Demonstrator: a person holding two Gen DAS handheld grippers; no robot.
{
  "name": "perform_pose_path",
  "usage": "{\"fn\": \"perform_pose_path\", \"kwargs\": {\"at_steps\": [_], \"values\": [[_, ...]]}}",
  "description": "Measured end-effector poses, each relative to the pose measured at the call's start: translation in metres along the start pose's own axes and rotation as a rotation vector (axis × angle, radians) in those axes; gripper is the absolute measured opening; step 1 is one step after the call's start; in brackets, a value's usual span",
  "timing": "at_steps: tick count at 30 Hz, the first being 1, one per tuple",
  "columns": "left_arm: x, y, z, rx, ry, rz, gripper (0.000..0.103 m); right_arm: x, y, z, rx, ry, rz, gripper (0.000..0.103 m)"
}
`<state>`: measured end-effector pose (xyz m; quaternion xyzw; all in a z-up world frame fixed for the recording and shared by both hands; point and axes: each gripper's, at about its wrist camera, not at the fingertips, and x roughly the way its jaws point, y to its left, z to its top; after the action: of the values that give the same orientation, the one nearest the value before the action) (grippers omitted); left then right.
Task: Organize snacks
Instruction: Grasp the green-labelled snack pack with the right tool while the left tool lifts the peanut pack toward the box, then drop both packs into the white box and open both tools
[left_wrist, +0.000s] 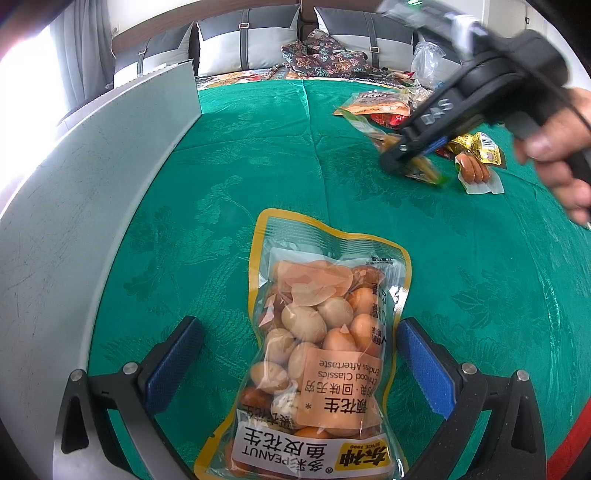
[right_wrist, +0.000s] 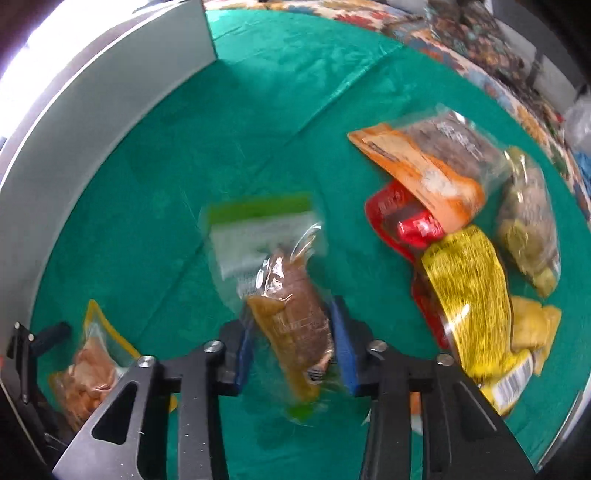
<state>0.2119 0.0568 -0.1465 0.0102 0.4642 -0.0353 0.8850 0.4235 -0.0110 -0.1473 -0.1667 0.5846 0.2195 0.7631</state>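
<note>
**Clerk:** Nearest item, left to right?

**Me:** Peanut pouch (left_wrist: 314, 354), flat on the green cloth (left_wrist: 258, 155), between the fingers of my left gripper (left_wrist: 301, 363). Jaws spread wide, pads clear of it on both sides; nothing held.

**Clerk:** Next entry?

**Me:** Grey board (left_wrist: 92, 177), standing along the cloth's left edge. Then my right gripper (right_wrist: 293, 341), closed on a clear packet (right_wrist: 288, 314) with a green top and brown contents.

**Clerk:** Grip quality?

**Me:** Doubtful. The pads pinch the packet low down and it hangs askew. Film is slick; I judge it could slide out or swing.

**Clerk:** Rightmost?

**Me:** Loose heap: orange packet (right_wrist: 424, 166), red packet (right_wrist: 402, 221), yellow packet (right_wrist: 469, 291). A swinging packet could snag them and scatter the pile.
</note>
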Motion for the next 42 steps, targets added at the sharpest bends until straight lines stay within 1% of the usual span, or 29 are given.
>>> {"fn": "perform_pose_path", "kwargs": {"at_steps": [3,4,6,8,9,11,12,13,15,16,17,18,19,20,22,24,26,27,28,30,33,34,36,37,38,39,40,41,42], "values": [[0.001,0.000,0.000,0.000,0.000,0.000,0.103,-0.016,0.003,-0.021,0.042,-0.012,0.048,0.032],[0.001,0.000,0.000,0.000,0.001,0.001,0.103,-0.026,0.004,-0.034,0.054,-0.027,0.058,0.032],[0.000,-0.001,0.000,0.007,0.004,0.002,0.103,-0.043,0.003,-0.057,0.101,-0.069,0.095,0.032],[0.000,-0.004,0.001,0.030,0.038,-0.010,0.101,-0.064,-0.004,-0.086,0.170,-0.124,0.157,0.032],[-0.002,-0.005,0.002,0.037,0.059,-0.017,0.097,-0.072,-0.007,-0.100,0.205,-0.150,0.185,0.032],[-0.010,-0.010,0.004,0.057,0.062,-0.034,0.063,-0.089,-0.020,-0.137,0.297,-0.204,0.258,0.032],[-0.011,-0.013,0.004,0.063,0.071,-0.033,0.060,-0.095,-0.025,-0.155,0.342,-0.223,0.289,0.032],[-0.013,-0.013,0.004,0.054,0.082,-0.060,0.058,-0.100,-0.032,-0.177,0.393,-0.241,0.318,0.032],[-0.019,-0.012,0.000,0.023,0.078,-0.116,0.057,-0.106,-0.044,-0.204,0.460,-0.261,0.362,0.032],[-0.026,-0.012,-0.002,0.008,0.071,-0.132,0.056,-0.110,-0.050,-0.224,0.507,-0.278,0.390,0.032],[-0.033,-0.011,-0.004,-0.005,0.056,-0.149,0.056,-0.111,-0.058,-0.227,0.537,-0.283,0.404,0.032],[-0.044,-0.010,-0.006,-0.027,0.037,-0.173,0.057,-0.114,-0.062,-0.241,0.572,-0.287,0.415,0.032],[-0.055,-0.007,-0.008,-0.052,0.018,-0.200,0.057,-0.116,-0.066,-0.250,0.590,-0.287,0.411,0.032],[-0.064,-0.005,-0.009,-0.071,0.004,-0.220,0.057,-0.120,-0.068,-0.250,0.594,-0.283,0.400,0.032],[-0.088,0.007,-0.010,-0.127,-0.032,-0.261,0.057,-0.124,-0.062,-0.255,0.577,-0.260,0.346,0.032],[-0.112,0.025,-0.009,-0.182,-0.068,-0.290,0.057,-0.126,-0.056,-0.249,0.551,-0.245,0.321,0.032],[-0.138,0.052,-0.004,-0.232,-0.116,-0.298,0.057,-0.133,-0.038,-0.233,0.521,-0.254,0.351,0.032],[-0.152,0.068,-0.002,-0.255,-0.142,-0.287,0.057,-0.134,-0.031,-0.223,0.504,-0.262,0.369,0.032],[-0.165,0.085,-0.001,-0.274,-0.166,-0.270,0.057,-0.143,-0.015,-0.209,0.472,-0.277,0.392,0.032],[-0.188,0.126,0.001,-0.318,-0.200,-0.211,0.057,-0.162,0.021,-0.179,0.396,-0.306,0.441,0.032],[-0.210,0.190,-0.002,-0.393,-0.212,-0.084,0.058,-0.190,0.089,-0.125,0.259,-0.348,0.535,0.032],[-0.213,0.209,-0.004,-0.411,-0.210,-0.038,0.059,-0.200,0.117,-0.105,0.212,-0.355,0.576,0.032],[-0.215,0.245,-0.007,-0.438,-0.191,0.054,0.061,-0.207,0.158,-0.078,0.152,-0.357,0.629,0.032],[-0.214,0.259,-0.010,-0.447,-0.181,0.087,0.065,-0.210,0.185,-0.062,0.118,-0.355,0.659,0.032],[-0.212,0.275,-0.012,-0.463,-0.168,0.119,0.073,-0.212,0.202,-0.052,0.098,-0.357,0.676,0.033],[-0.209,0.286,-0.014,-0.475,-0.162,0.129,0.079,-0.211,0.216,-0.045,0.084,-0.362,0.687,0.034],[-0.206,0.294,-0.016,-0.485,-0.157,0.135,0.086,-0.209,0.233,-0.037,0.077,-0.371,0.693,0.038],[-0.204,0.302,-0.018,-0.496,-0.151,0.147,0.086,-0.205,0.240,-0.033,0.085,-0.371,0.690,0.051],[-0.201,0.306,-0.022,-0.503,-0.143,0.159,0.086,-0.199,0.246,-0.032,0.103,-0.359,0.692,0.058]]}}
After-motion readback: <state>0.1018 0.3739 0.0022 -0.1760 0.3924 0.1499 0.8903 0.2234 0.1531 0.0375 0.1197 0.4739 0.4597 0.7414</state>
